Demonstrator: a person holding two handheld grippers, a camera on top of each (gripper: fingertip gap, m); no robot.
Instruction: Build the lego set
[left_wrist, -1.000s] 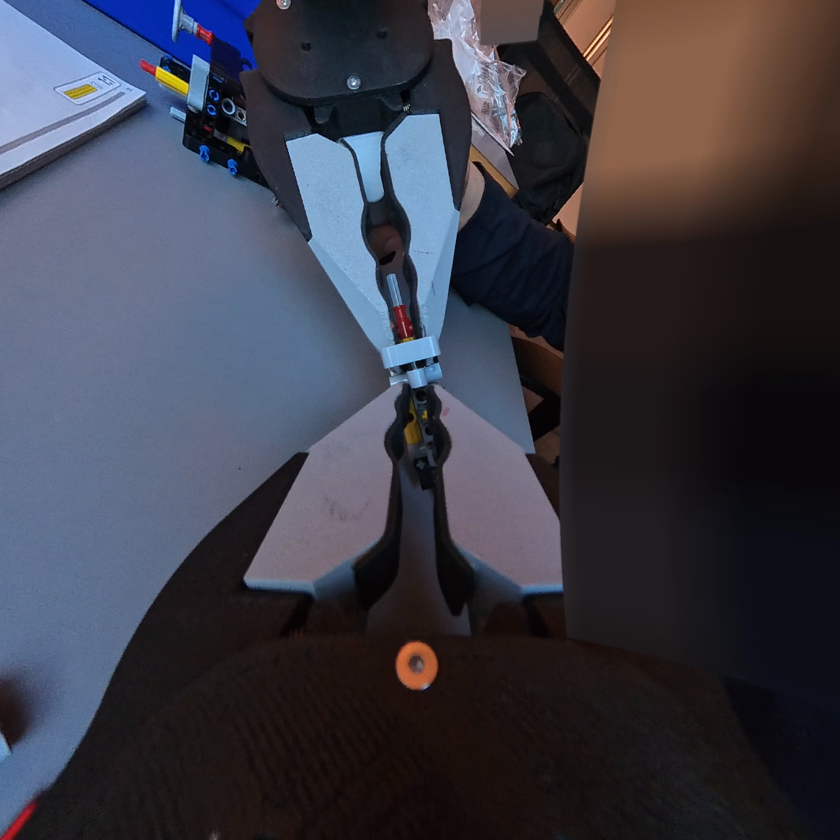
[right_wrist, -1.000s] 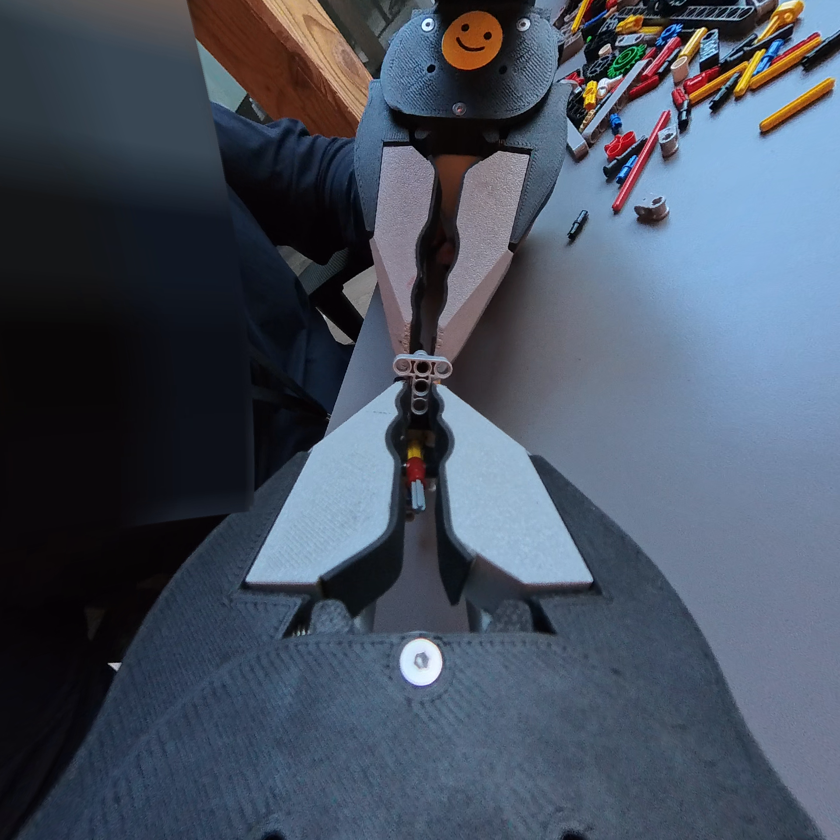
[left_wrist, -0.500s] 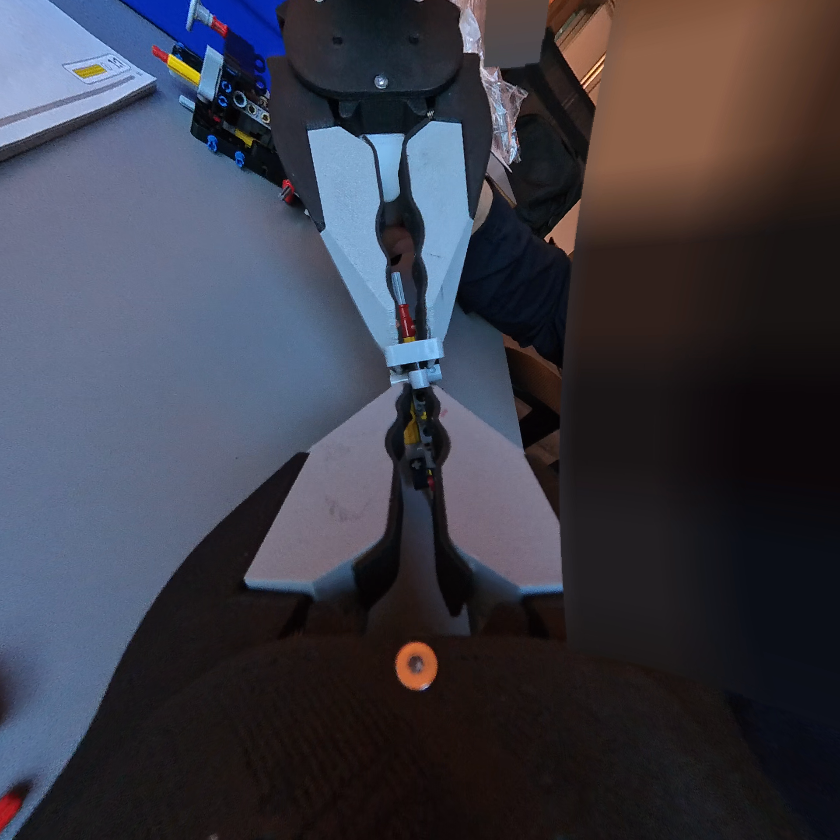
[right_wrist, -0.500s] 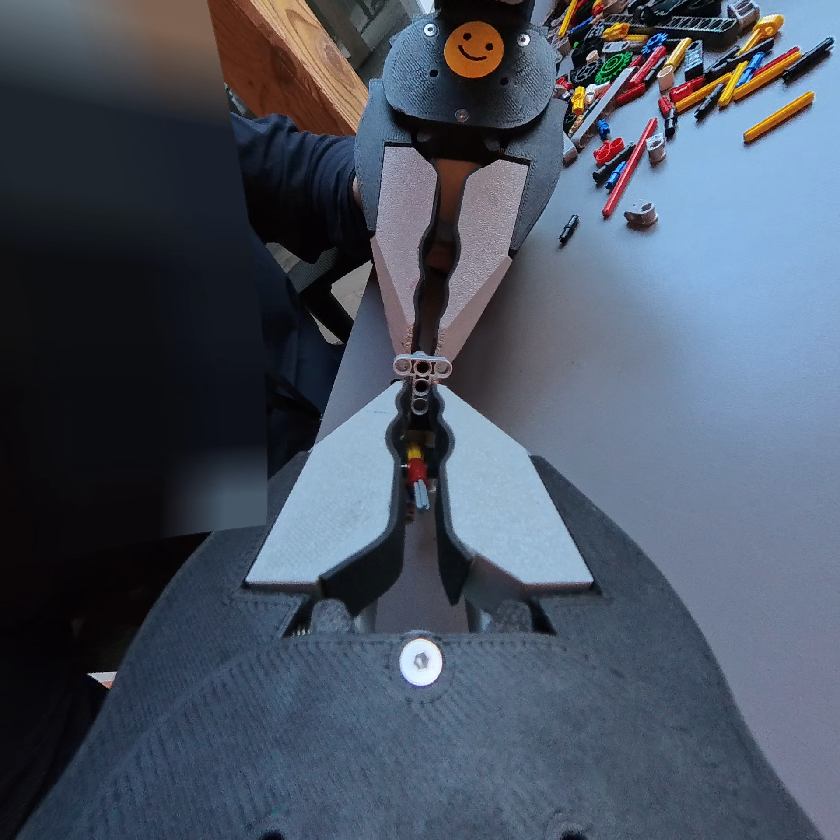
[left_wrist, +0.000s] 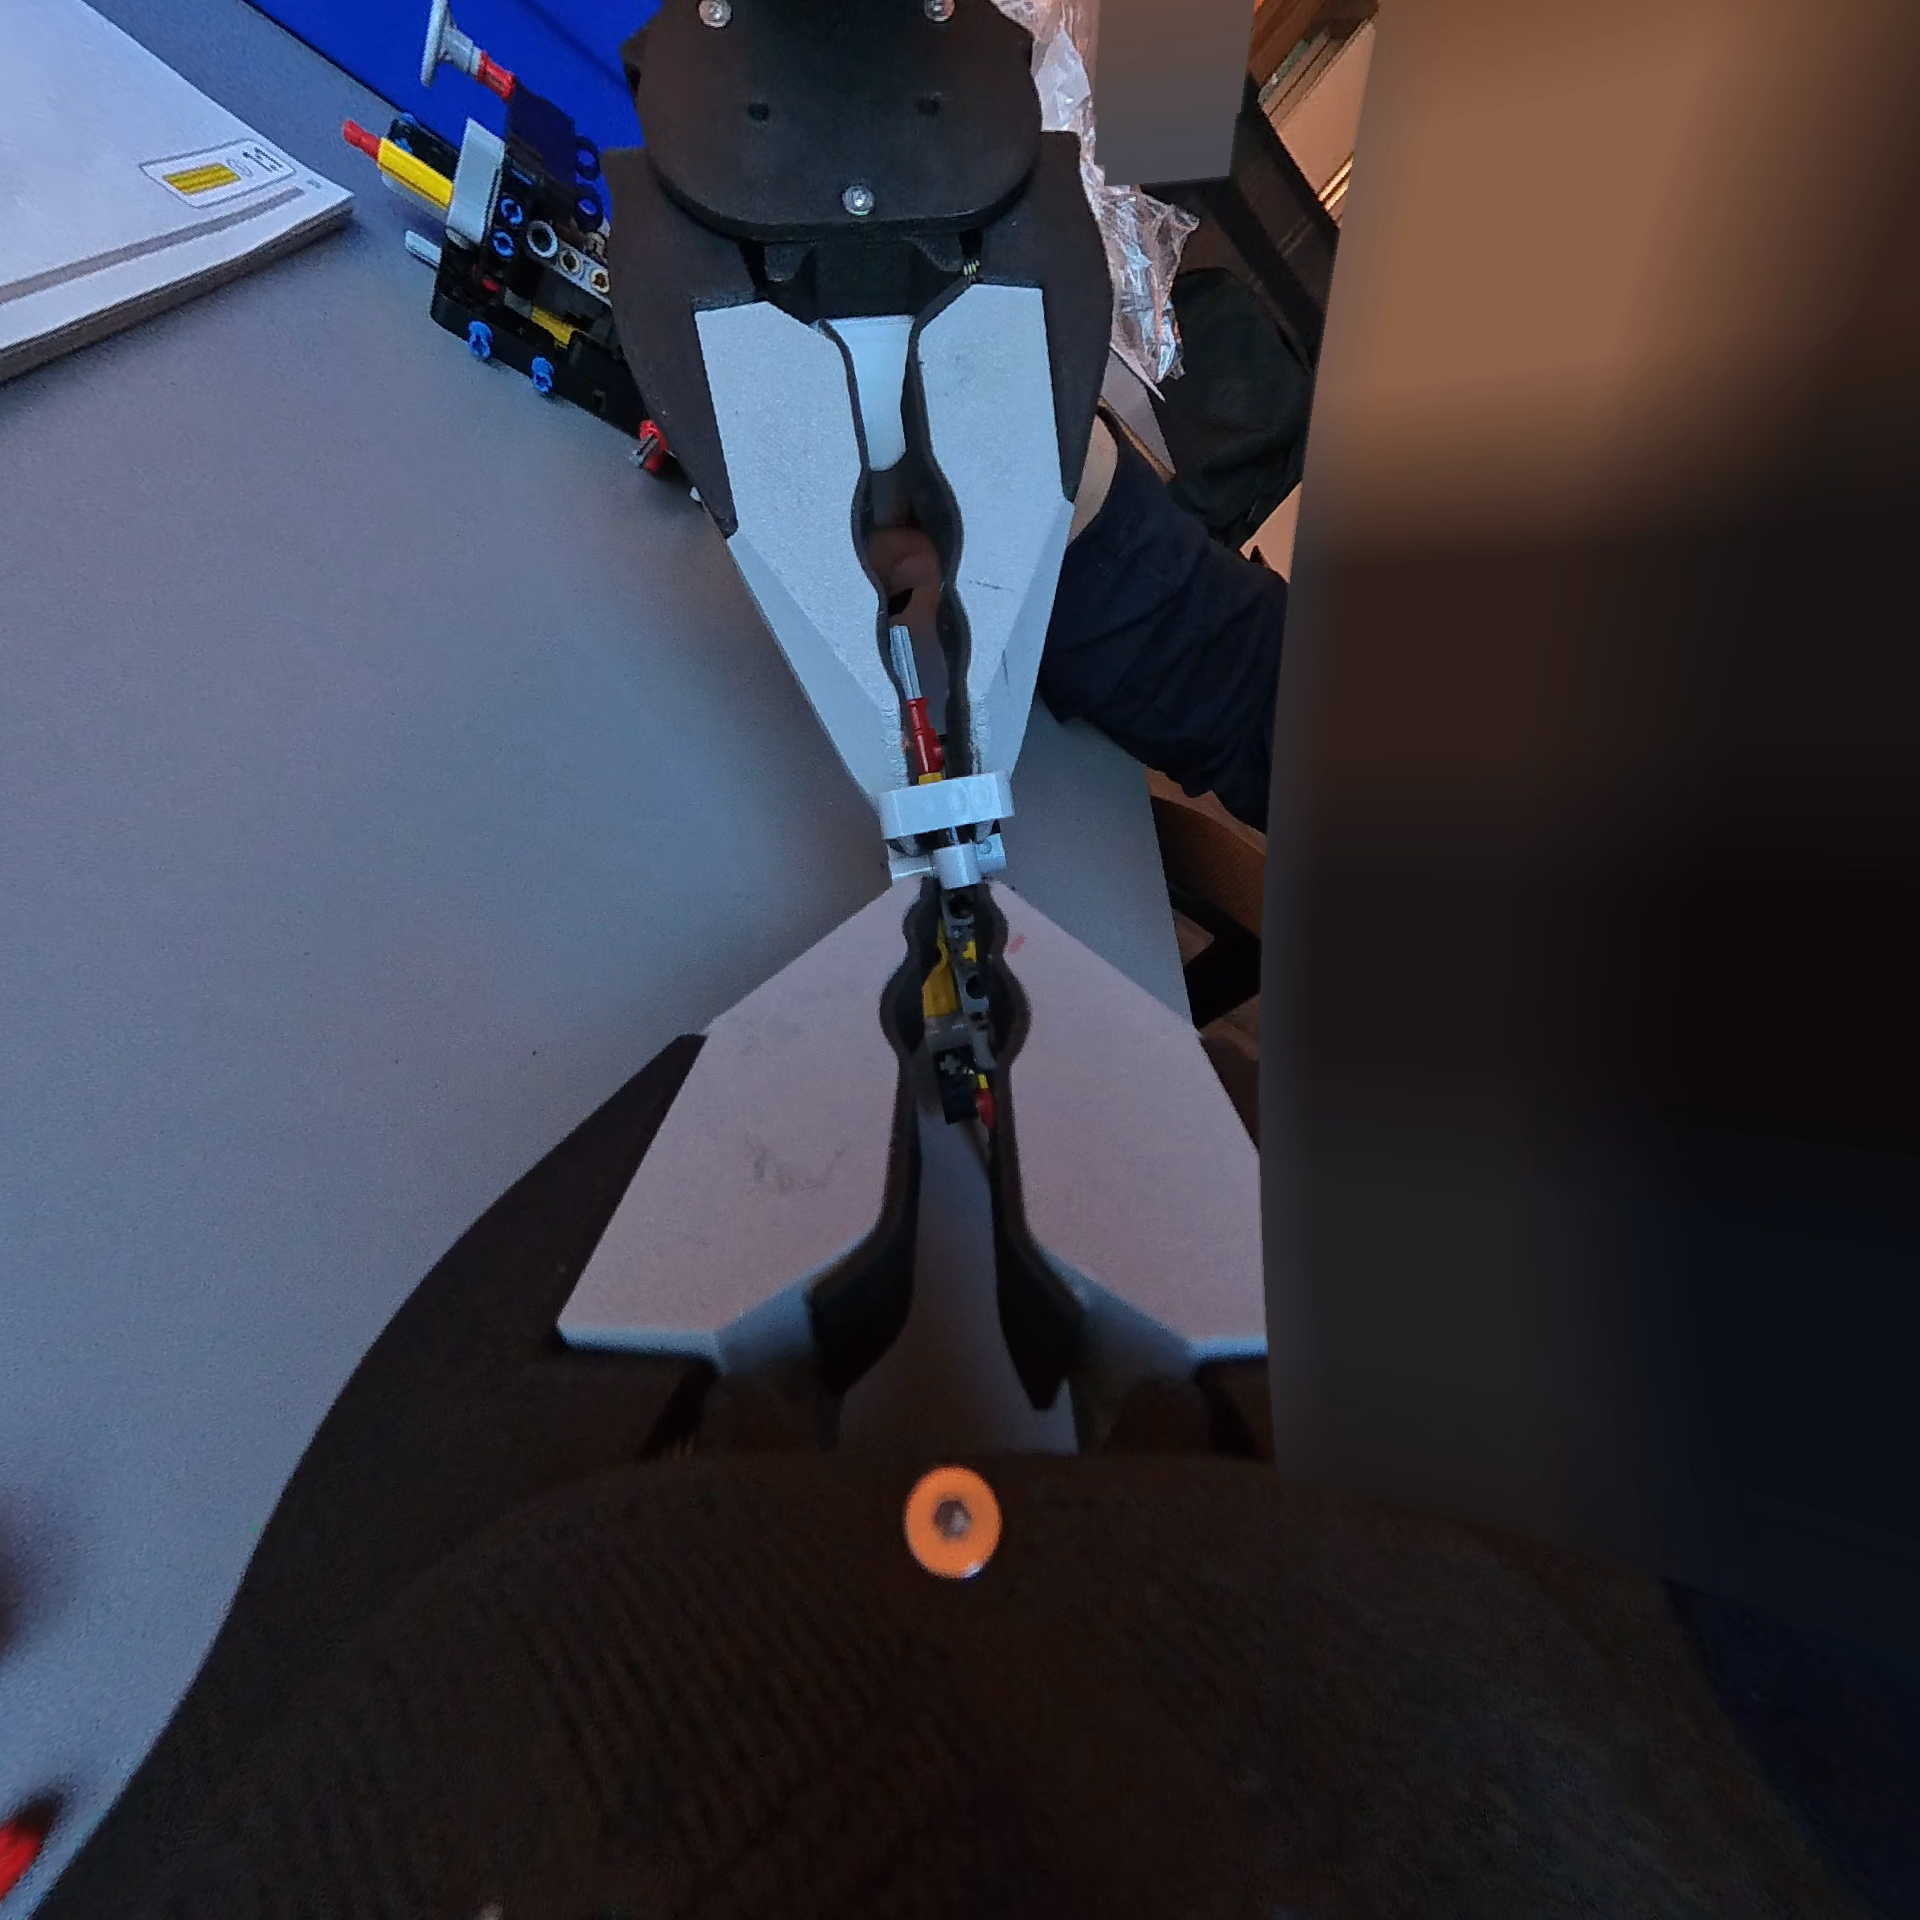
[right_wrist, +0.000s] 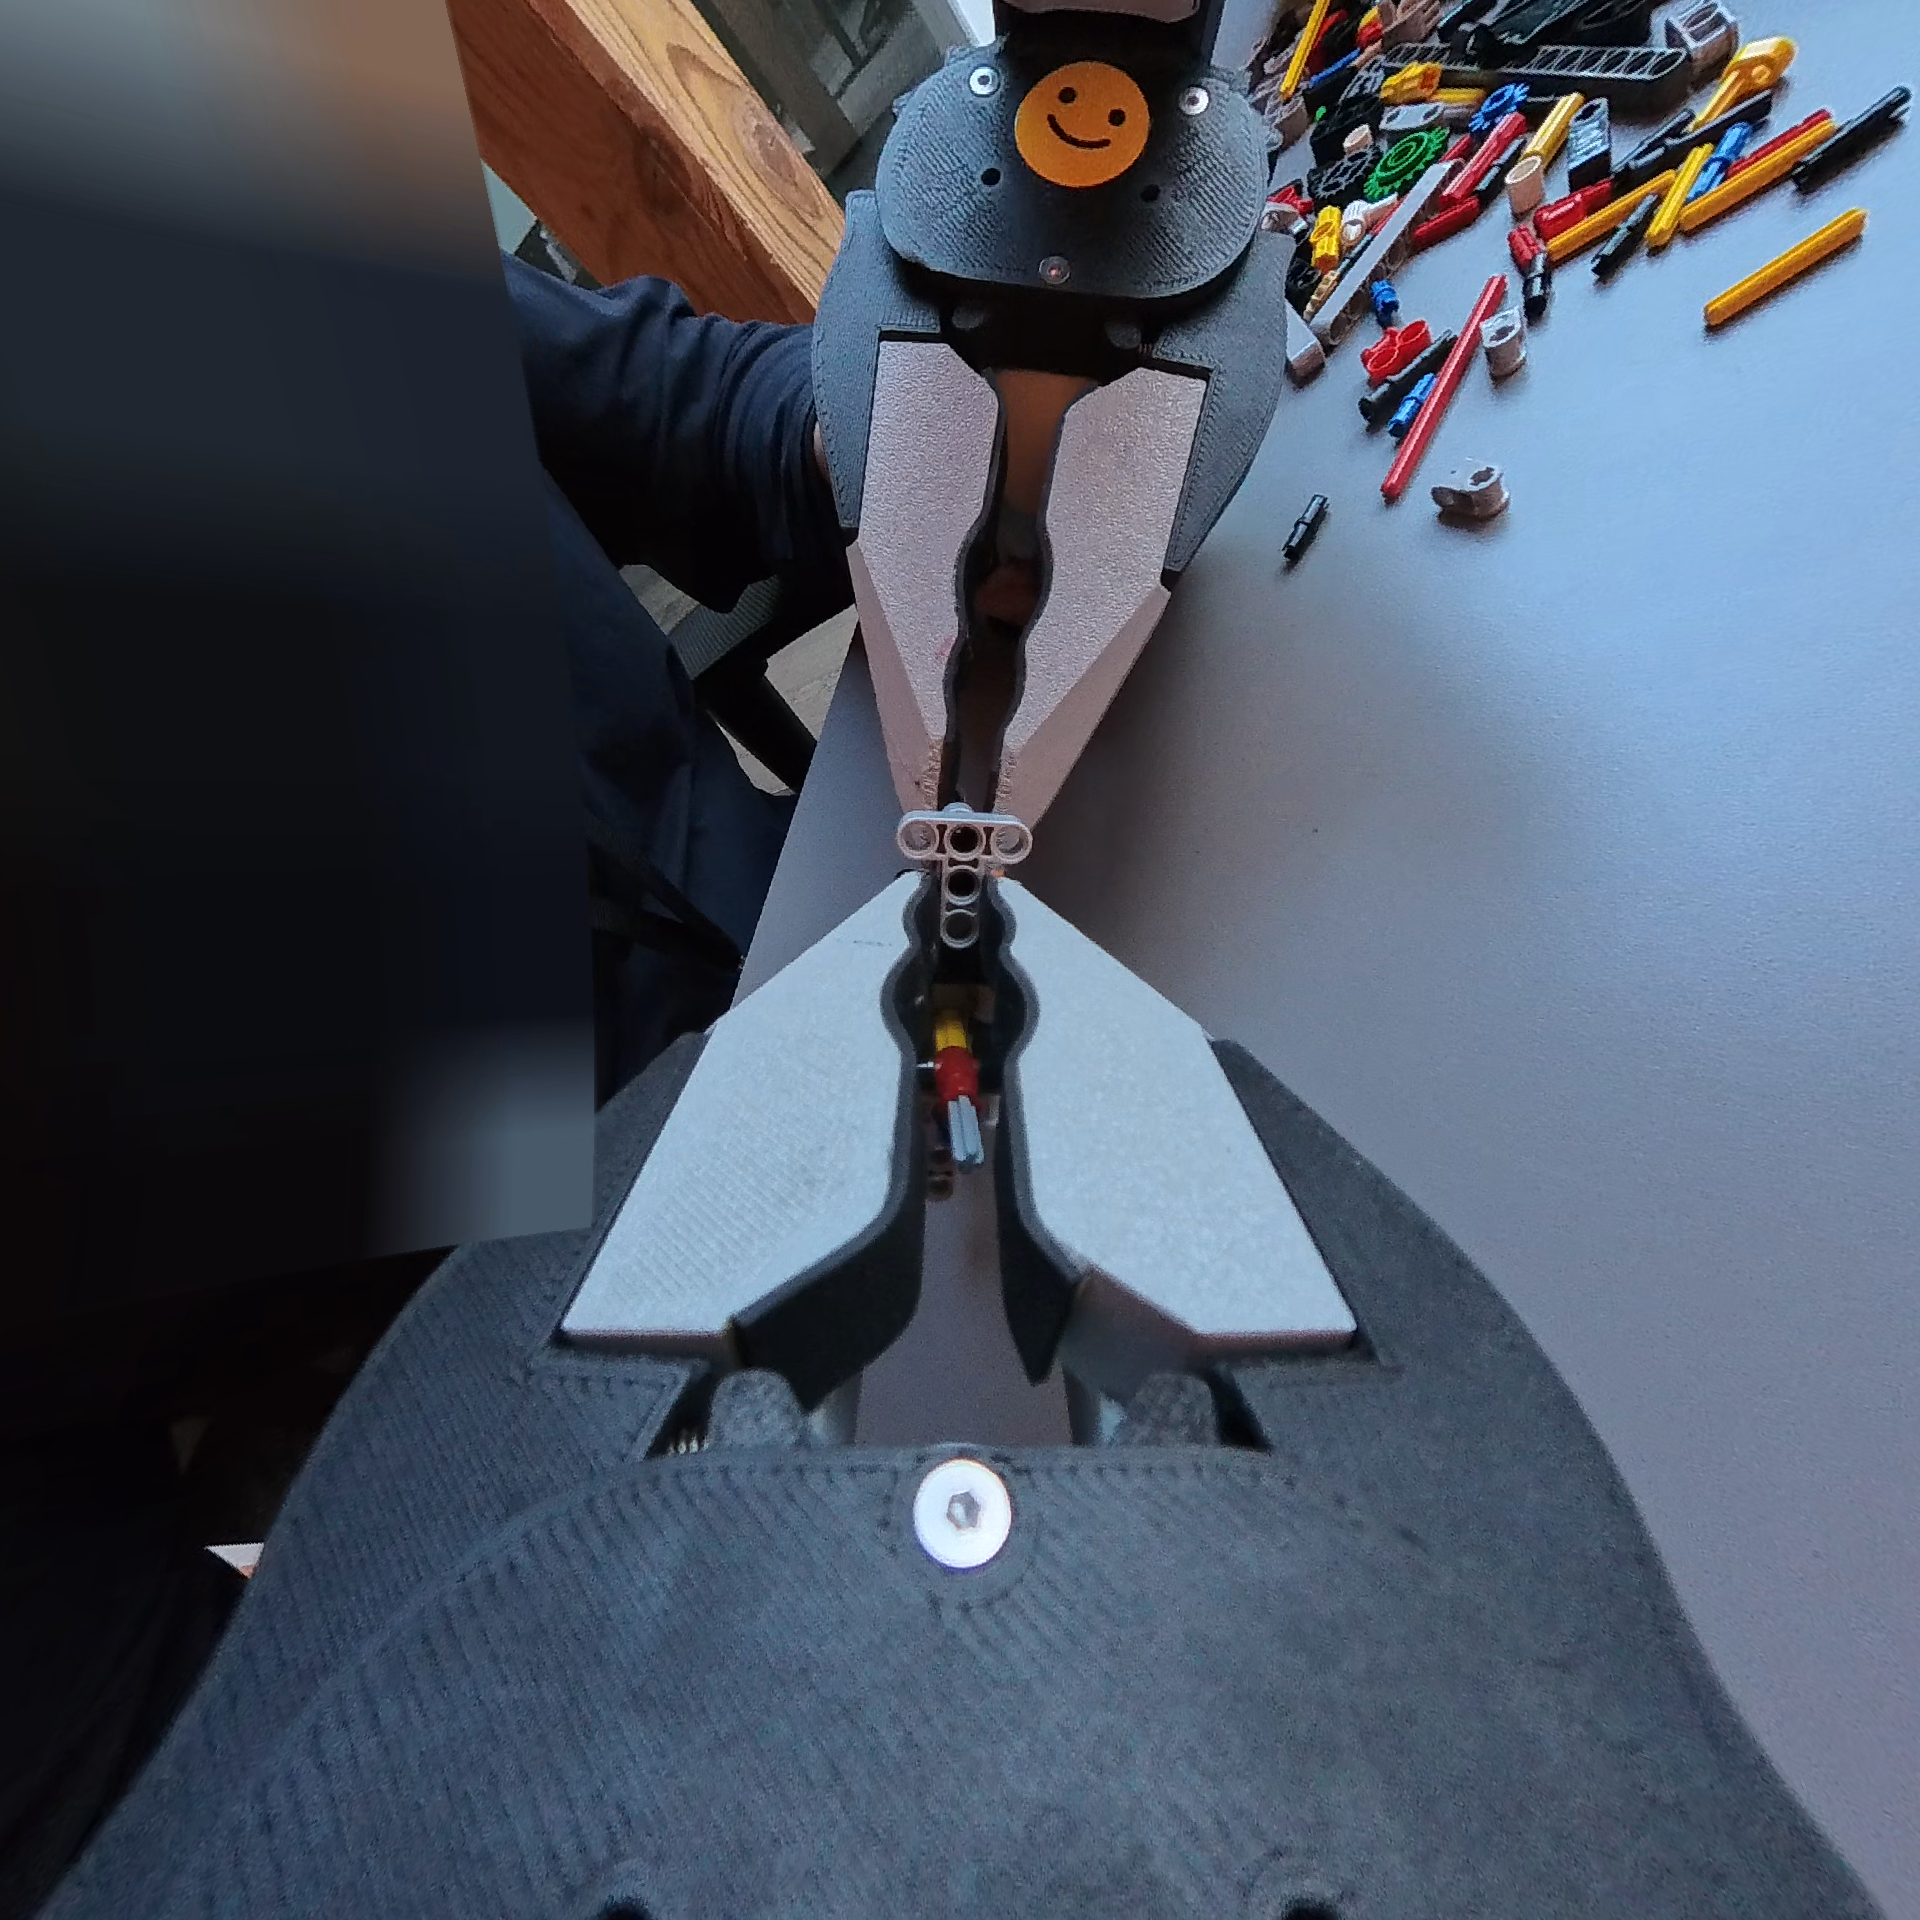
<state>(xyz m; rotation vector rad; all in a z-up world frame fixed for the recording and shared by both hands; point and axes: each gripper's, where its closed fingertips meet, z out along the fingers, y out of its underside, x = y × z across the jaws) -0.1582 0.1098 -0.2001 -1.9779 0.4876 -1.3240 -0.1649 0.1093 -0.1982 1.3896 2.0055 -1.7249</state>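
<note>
Two grippers tip to tip at frame centre.
Our right gripper (right_wrist: 961, 914) pinches a grey T-shaped beam (right_wrist: 963, 868); our left gripper (left_wrist: 961, 914) clamps a dark yellow-and-black assembly (left_wrist: 961, 987) meeting it. Loose parts (right_wrist: 1538, 177) lie upper right.

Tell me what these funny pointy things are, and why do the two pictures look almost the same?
They are two grabbers, like big tweezers, and a person holds one in each hand. Each grabber has its own camera looking along its two fingers, so each picture shows its own grabber at the bottom and the other one facing it at the top.

The left grabber and the right grabber meet tip to tip. Each is squeezed shut on an end of one small bunch of toy building pieces, grey with yellow and red bits.

On the grey table lies a heap of loose coloured pieces. The other picture shows a half-built black model and a booklet.
</note>
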